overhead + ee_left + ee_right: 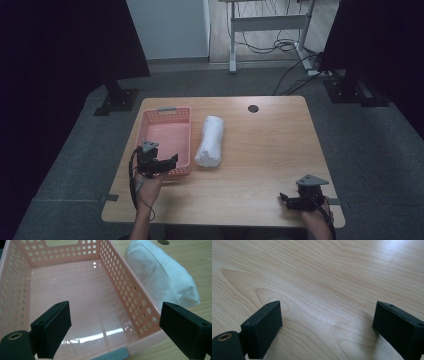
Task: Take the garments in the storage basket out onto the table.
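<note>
**Towel not yet in basket, both grippers empty**

Landmark: the pink perforated plastic basket (167, 140), far-left part of the light wood table (260, 150).

Nearest the person, right gripper (292, 199) sat well to the right of the basket, near the table's front edge. Jaws stood wide apart over bare wood, nothing between them.

Left gripper (172, 161) hovered at the basket's near end, by its right corner. Jaws spread wide, empty; in the left gripper view they framed the near rim and right wall, pads clear of both.

Basket interior (82, 297) was empty, glossy floor showing, grey tab (112, 355) on the near rim.

Rolled white cloth towel (210, 141) lay on the table just beside the basket's right wall, roughly parallel to it, possibly touching; can't tell. Untouched by either gripper.

Beyond that, a dark round hole (253, 108) in the tabletop, farther back and right of the basket.

Judgement: nothing done yet. Left to do: grasp towel, lift over the wall, drop it in. Left gripper looked best placed.
</note>
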`<action>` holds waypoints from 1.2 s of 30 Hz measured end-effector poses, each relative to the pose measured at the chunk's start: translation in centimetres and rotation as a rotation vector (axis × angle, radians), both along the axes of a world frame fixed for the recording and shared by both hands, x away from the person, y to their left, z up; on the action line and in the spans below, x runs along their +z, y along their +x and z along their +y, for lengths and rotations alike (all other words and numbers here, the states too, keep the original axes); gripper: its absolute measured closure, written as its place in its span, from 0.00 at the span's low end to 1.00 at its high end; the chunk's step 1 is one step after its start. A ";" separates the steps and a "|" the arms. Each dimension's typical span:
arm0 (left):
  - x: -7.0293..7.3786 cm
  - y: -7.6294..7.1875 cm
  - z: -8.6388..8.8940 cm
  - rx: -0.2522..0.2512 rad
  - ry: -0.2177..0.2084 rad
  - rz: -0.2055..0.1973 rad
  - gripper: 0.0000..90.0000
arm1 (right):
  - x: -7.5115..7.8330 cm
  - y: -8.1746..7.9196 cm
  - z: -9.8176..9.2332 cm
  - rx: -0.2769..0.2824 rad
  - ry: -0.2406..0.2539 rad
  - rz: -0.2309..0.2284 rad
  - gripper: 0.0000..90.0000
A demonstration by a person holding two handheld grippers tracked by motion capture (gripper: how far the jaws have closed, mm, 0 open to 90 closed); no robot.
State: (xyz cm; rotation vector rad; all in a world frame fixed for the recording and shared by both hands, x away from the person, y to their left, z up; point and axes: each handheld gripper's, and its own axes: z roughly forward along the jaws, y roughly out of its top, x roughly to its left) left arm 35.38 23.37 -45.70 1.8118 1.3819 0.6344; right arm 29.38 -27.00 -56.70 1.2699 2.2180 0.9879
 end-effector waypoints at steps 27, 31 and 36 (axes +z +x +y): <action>-2.2 -3.5 3.6 0.028 -0.039 -0.008 0.11 | 0.0 0.0 0.0 -0.006 -0.001 0.000 0.09; -2.6 -3.9 3.7 0.027 -0.039 -0.009 0.11 | 0.0 0.0 0.0 -0.006 -0.001 0.000 0.09; -3.7 -4.8 4.1 0.029 -0.054 -0.008 0.11 | 0.0 0.0 0.0 -0.006 -0.001 0.001 0.09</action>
